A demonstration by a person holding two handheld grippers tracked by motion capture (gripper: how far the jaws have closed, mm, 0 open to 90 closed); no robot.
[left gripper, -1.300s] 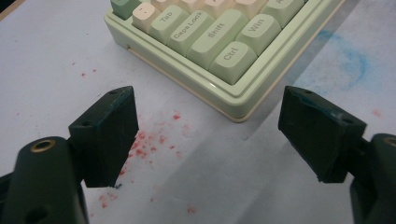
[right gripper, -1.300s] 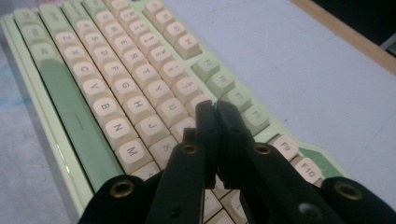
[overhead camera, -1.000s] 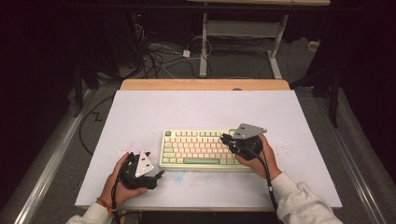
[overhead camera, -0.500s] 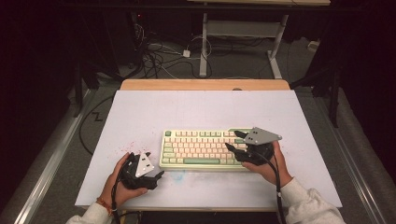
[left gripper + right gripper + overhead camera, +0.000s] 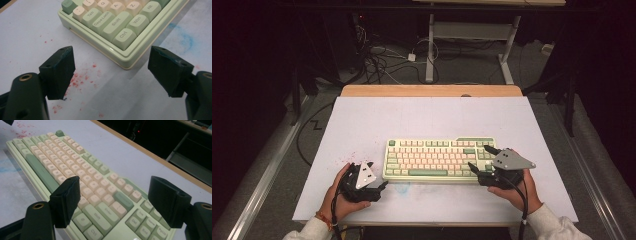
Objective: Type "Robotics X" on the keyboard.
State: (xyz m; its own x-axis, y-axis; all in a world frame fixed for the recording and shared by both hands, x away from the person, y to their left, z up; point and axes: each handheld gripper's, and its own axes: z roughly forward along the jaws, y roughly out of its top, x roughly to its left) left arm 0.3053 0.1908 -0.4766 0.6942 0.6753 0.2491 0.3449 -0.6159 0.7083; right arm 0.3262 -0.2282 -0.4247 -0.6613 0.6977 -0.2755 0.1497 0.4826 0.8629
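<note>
Keyboard (image 5: pixel 439 158) lies flat on the counter (image 5: pixel 422 117). Both grippers' jaws stand wide, holding nothing; the right gripper's (image 5: pixel 478 159) have just been opening. A bump could slide it crooked.

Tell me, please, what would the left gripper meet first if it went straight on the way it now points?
Most likely the near left corner of the keyboard, by its Ctrl key; the left gripper stands open just short of it.
</note>
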